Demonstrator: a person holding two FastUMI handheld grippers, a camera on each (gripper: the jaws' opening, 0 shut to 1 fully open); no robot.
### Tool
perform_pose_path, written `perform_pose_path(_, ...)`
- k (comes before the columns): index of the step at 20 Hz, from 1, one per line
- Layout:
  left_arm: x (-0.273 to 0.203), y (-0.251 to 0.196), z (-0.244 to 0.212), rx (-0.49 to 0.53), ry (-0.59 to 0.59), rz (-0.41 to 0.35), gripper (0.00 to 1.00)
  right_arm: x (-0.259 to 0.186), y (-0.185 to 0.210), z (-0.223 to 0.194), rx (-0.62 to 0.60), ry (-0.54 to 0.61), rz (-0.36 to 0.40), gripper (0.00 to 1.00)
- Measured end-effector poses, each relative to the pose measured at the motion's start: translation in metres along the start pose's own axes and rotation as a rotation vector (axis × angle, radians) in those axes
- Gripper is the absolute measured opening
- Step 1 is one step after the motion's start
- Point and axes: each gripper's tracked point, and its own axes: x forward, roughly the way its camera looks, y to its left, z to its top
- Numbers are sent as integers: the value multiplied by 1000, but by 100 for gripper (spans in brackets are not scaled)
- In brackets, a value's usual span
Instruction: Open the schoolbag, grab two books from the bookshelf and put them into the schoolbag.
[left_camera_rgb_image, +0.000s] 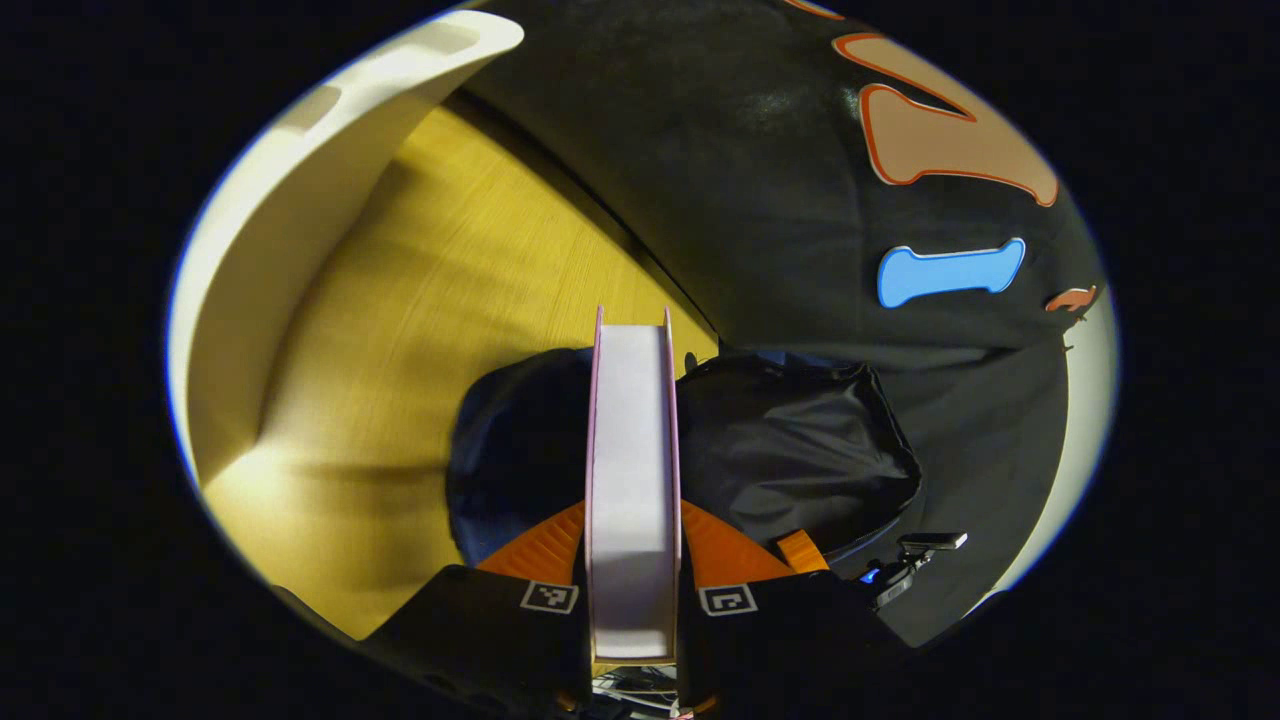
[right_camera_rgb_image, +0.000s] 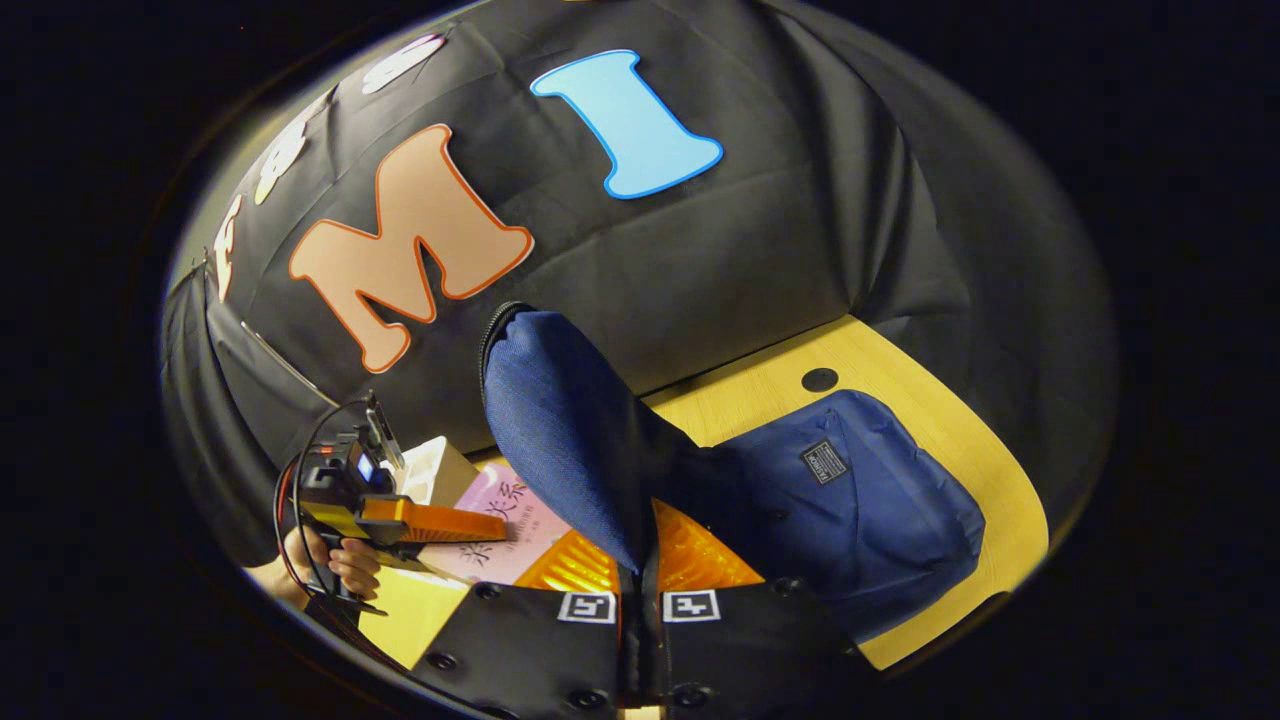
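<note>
1. Here, left gripper (left_camera_rgb_image: 632, 600) clamped on a pink-covered book (left_camera_rgb_image: 633, 470), page edges up, both fingers pressed to its covers.
2. Just beyond, held over the open mouth of the schoolbag (left_camera_rgb_image: 790, 450), dark lining exposed, on the yellow wooden table (left_camera_rgb_image: 400, 330).
3. Far left, curved white bookshelf (left_camera_rgb_image: 290, 200).
4. Meanwhile, right gripper (right_camera_rgb_image: 640, 610) pinched tight on the lifted blue flap (right_camera_rgb_image: 560, 420) of the schoolbag (right_camera_rgb_image: 850, 500), body lying near right on the table (right_camera_rgb_image: 960, 440).
5. Seen left in the right gripper view: the other gripper (right_camera_rgb_image: 440, 522), a hand (right_camera_rgb_image: 345, 565) and the book (right_camera_rgb_image: 500, 520).
</note>
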Motion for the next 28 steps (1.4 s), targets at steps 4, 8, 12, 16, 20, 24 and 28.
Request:
perform_pose_path(4, 23, -6, -14, -24, 4, -28, 29, -3, 3, 0, -10, -9, 25, 3)
perform_pose_path(8, 51, -16, -26, -57, -2, -74, 31, -5, 5, 5, -6, -19, 41, 4)
perform_pose_path(12, 71, -22, -38, -101, -6, -110, 30, -7, 3, 10, -4, -26, 56, 3)
perform_pose_path(16, 94, -24, -48, -163, -16, -143, 30, -8, 2, 12, 6, -31, 74, 4)
perform_pose_path(20, 108, -27, -51, -234, -27, -172, 29, -7, 2, 10, 6, -28, 81, 3)
perform_pose_path(24, 110, -24, -53, -269, -28, -183, 30, -6, 0, 10, 11, -28, 78, 3)
perform_pose_path(28, 110, -22, -53, -263, -21, -174, 30, -5, 1, 9, 11, -26, 78, 3)
